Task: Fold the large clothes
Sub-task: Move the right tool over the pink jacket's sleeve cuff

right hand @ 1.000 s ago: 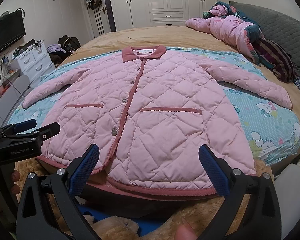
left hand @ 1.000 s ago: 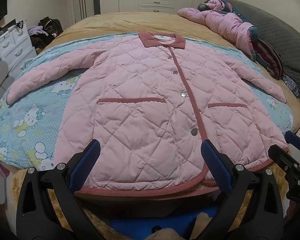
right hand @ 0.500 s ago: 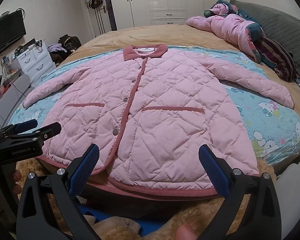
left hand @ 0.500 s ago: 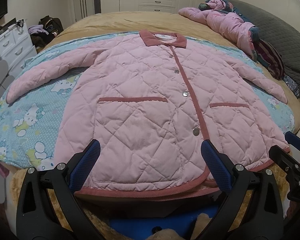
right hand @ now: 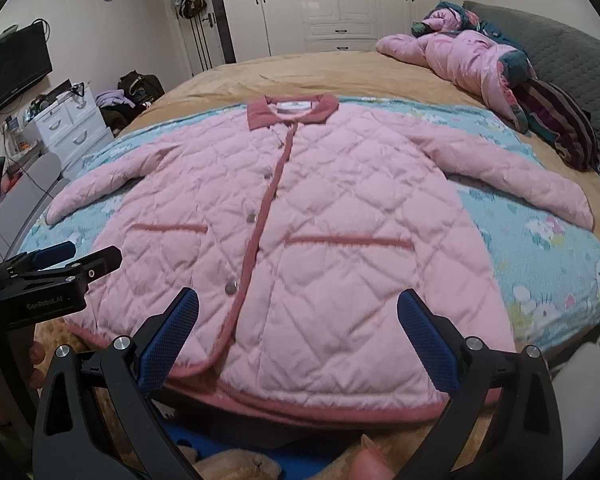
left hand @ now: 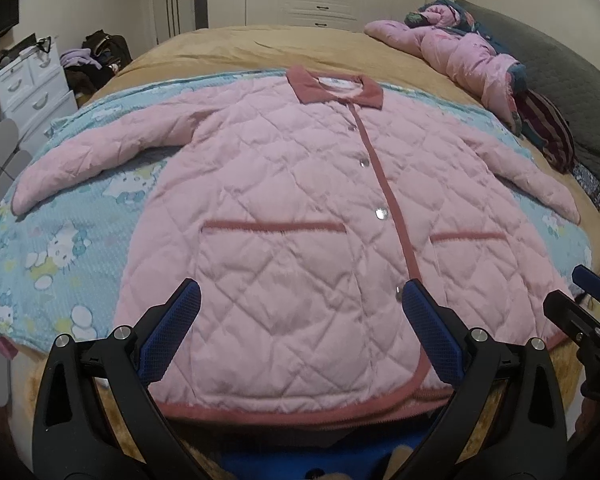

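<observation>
Pink quilted jacket (left hand: 300, 216) lies flat, front up, buttoned, sleeves spread, on a blue cartoon-print blanket (left hand: 60, 240) over the bed (left hand: 300, 48) (collar at far end); left tool (left hand: 300, 320) and right tool (right hand: 298, 320) hover at the hem, jaws wide apart, holding nothing.

Both views: hem-side, toward jacket (left hand: 300, 216) collar.

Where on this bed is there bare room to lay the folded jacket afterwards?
The tan bedspread beyond the pink jacket's collar is bare. The cartoon sheet shows below each sleeve. Crowded: the heap of clothes by the grey headboard. Left tongs and right tongs hang open.
</observation>
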Available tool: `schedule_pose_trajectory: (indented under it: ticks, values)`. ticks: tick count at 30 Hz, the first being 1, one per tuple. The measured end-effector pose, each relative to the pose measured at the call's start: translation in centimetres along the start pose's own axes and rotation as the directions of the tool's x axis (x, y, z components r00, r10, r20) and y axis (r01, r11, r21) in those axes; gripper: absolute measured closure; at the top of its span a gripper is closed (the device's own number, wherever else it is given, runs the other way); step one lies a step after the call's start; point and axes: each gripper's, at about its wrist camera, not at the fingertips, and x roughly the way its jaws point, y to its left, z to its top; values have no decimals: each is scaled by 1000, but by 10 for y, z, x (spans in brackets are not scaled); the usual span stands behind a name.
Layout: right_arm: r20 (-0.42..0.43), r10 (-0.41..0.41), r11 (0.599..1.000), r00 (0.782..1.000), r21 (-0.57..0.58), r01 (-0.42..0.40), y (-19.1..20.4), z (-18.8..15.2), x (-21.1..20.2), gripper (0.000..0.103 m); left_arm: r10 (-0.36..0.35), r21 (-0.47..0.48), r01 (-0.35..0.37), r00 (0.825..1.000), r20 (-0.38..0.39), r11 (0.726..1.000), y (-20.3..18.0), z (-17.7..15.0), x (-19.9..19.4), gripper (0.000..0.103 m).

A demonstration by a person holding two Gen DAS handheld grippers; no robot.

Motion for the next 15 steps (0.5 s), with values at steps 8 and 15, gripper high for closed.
schedule_pose_trajectory:
  ticks: [8,15]
  values:
    - [44,18,1000,999,-17,-17,-7,50,8,4,16,-37,-15,1000,14,999,9,37,9,9]
    - [60,22,1000,998,-8,-21,-18,94,23,4,28,-48,-27,999,18,999,9,76,18,9]
